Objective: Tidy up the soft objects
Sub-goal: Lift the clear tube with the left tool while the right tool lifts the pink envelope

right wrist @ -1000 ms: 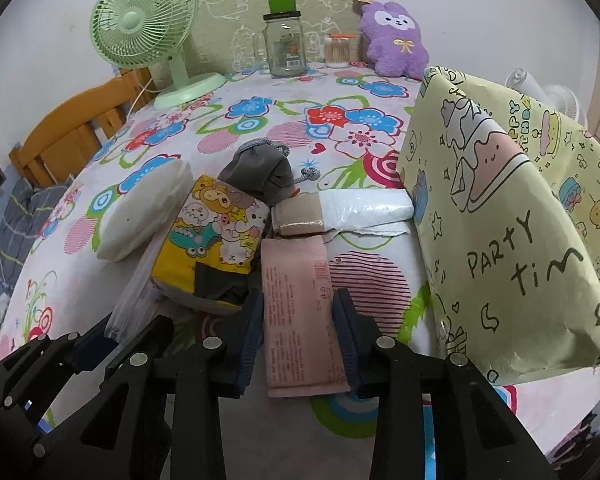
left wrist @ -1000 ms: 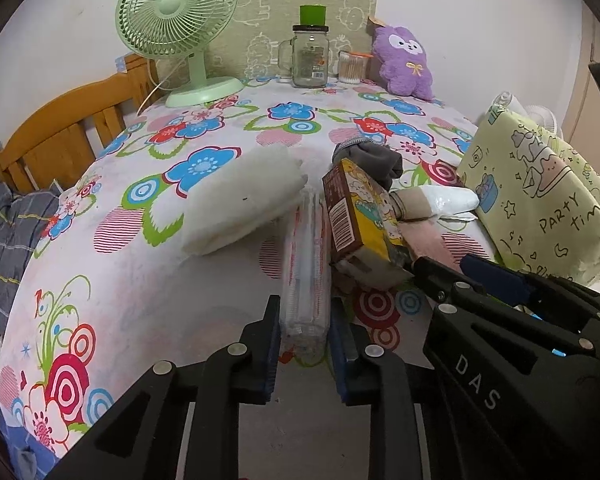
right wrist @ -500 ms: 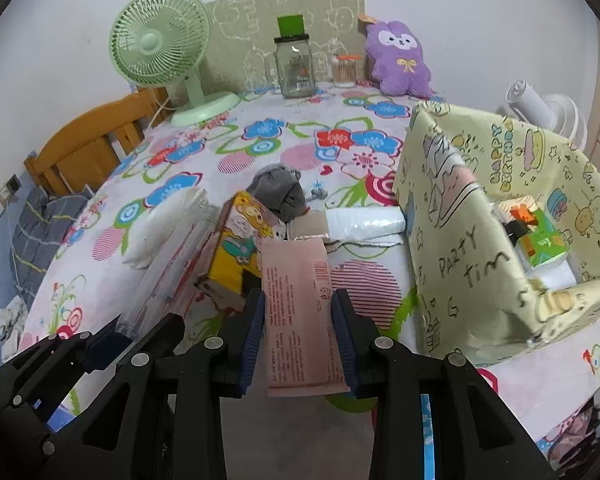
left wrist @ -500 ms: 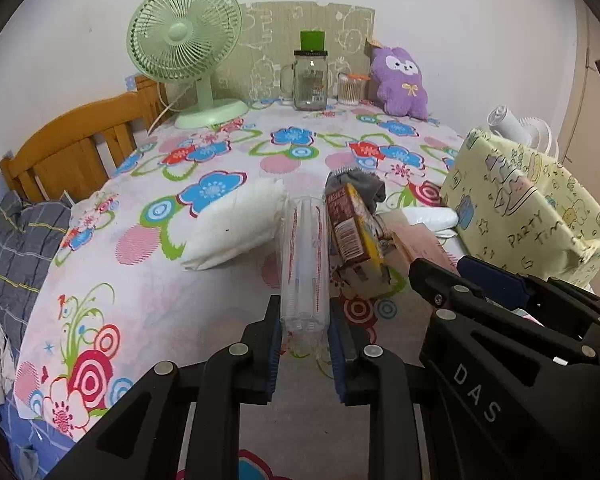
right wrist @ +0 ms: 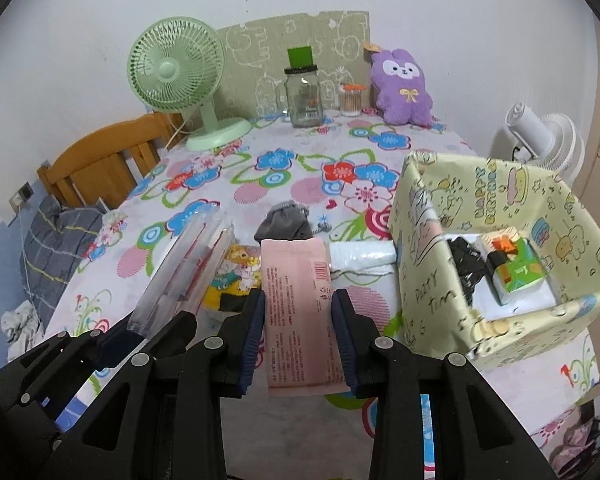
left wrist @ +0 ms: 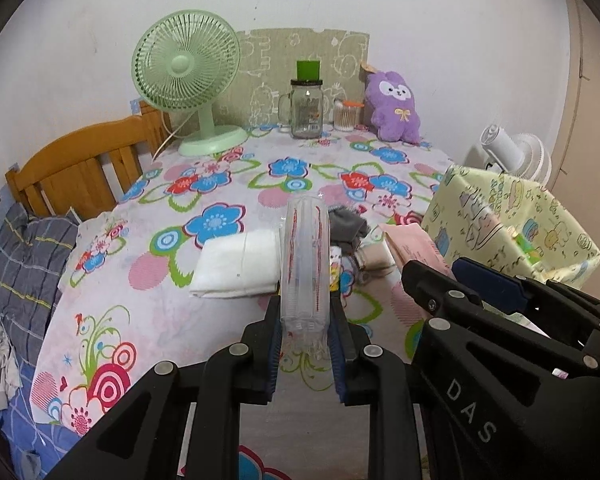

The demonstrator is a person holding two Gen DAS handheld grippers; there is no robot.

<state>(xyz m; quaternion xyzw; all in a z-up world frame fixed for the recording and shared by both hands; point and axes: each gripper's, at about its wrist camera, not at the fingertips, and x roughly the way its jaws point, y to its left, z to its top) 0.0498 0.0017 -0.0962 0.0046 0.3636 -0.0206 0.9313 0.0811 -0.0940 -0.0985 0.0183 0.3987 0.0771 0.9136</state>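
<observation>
Landmark: yellow box [right wrist: 432, 280], open-topped, at the counter's [right wrist: 260, 192] right edge.
Already in box: green packet [right wrist: 520, 270], a dark item [right wrist: 464, 268] beside it, something white beneath; contents otherwise hard to tell.
Left gripper [left wrist: 305, 344]: jaws clenched on clear pack [left wrist: 305, 264], held clear of the counter, left of the box.
Right gripper [right wrist: 298, 332]: jaws clamped on pink pack [right wrist: 298, 304], also lifted, just left of the box.
Left on counter, all left of the box: white pad [left wrist: 240, 264], grey cloth [right wrist: 284, 226], cartoon packet [right wrist: 232, 276], white bag [right wrist: 362, 258] nearest the box wall.
Purple plush [right wrist: 404, 88]: far back by the wall, behind the box; uncertain whether part of the sorting.
Not task items: fan [right wrist: 180, 76], jar [right wrist: 303, 94].
Progress, judged: early to middle; a few items boxed, two in hand, about four waiting.
Next, judged: carry both packs over the box rim and release inside.
</observation>
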